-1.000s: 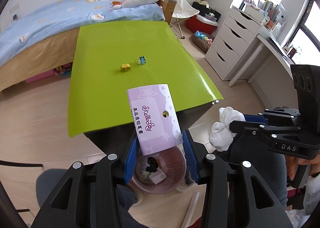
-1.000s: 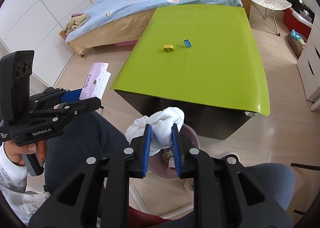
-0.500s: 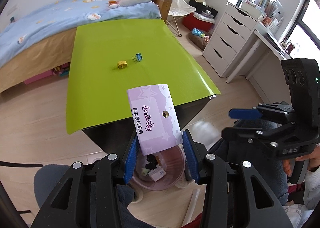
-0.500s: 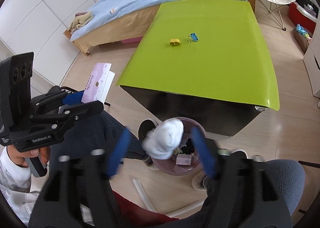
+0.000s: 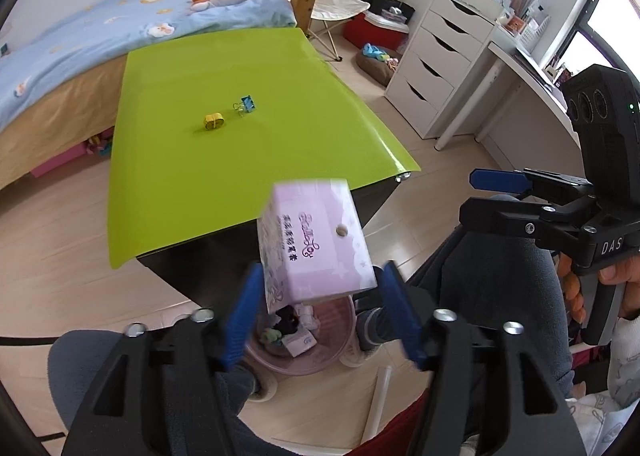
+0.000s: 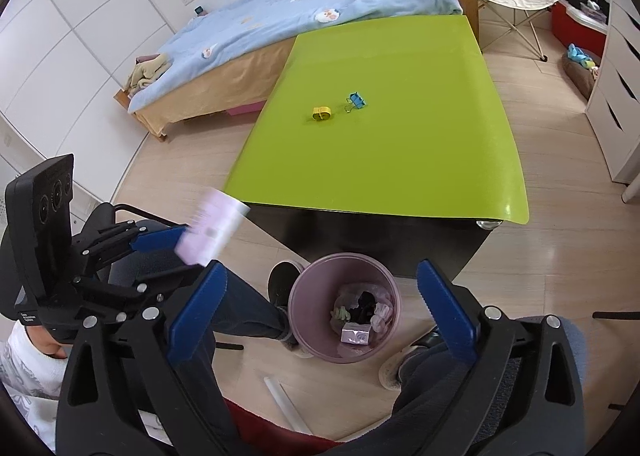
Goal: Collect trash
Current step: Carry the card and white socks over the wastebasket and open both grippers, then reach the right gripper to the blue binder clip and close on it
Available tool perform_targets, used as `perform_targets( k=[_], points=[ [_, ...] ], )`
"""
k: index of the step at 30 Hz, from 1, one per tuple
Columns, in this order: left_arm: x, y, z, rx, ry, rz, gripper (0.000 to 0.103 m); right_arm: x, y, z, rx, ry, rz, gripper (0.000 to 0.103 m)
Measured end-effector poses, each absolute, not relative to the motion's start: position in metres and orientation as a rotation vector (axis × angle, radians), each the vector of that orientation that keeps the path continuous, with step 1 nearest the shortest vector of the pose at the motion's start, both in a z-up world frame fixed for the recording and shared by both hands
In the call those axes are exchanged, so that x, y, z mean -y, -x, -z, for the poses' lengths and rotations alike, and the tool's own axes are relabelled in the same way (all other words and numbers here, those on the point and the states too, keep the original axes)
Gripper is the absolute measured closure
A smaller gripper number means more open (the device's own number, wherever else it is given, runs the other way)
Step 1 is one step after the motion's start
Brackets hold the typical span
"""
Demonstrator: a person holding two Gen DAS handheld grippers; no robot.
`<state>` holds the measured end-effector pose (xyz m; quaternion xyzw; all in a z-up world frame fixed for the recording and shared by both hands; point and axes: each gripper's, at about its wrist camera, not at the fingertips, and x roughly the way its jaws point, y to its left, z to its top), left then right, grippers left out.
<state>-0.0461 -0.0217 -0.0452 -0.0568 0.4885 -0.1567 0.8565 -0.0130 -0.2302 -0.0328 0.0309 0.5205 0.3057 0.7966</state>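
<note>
Box (image 5: pixel 316 244) between spread left fingers (image 5: pixel 240 312)

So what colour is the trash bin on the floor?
Pale pink-purple trash bin, seen best in the right wrist view.

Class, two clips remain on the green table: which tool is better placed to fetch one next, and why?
Right, probably. The right tool is open and empty above the bin. The left tool, jaws spread, has the purple box between them, blurred.

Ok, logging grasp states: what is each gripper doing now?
Left gripper: open, purple packet between its fingers, blurred.
Right gripper: open, empty.
</note>
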Motion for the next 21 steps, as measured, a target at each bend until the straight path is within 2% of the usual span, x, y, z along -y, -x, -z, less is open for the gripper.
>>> perform_targets(
  k=[2,8,21],
  points=[
    [0.020,0.045,0.045,-1.013,0.137,0.321,0.016,0.231,0.012,0.033,-1.118,-0.067,-0.654,0.008],
    [0.011,0.042,0.050,-1.031,0.143,0.246,0.008,0.233,0.013,0.033,-1.109,-0.066,-0.647,0.005],
    [-0.008,0.037,0.048,-1.029,0.187,0.178,0.008,0.229,0.010,0.033,-1.105,-0.058,-0.656,0.003]
  ],
)
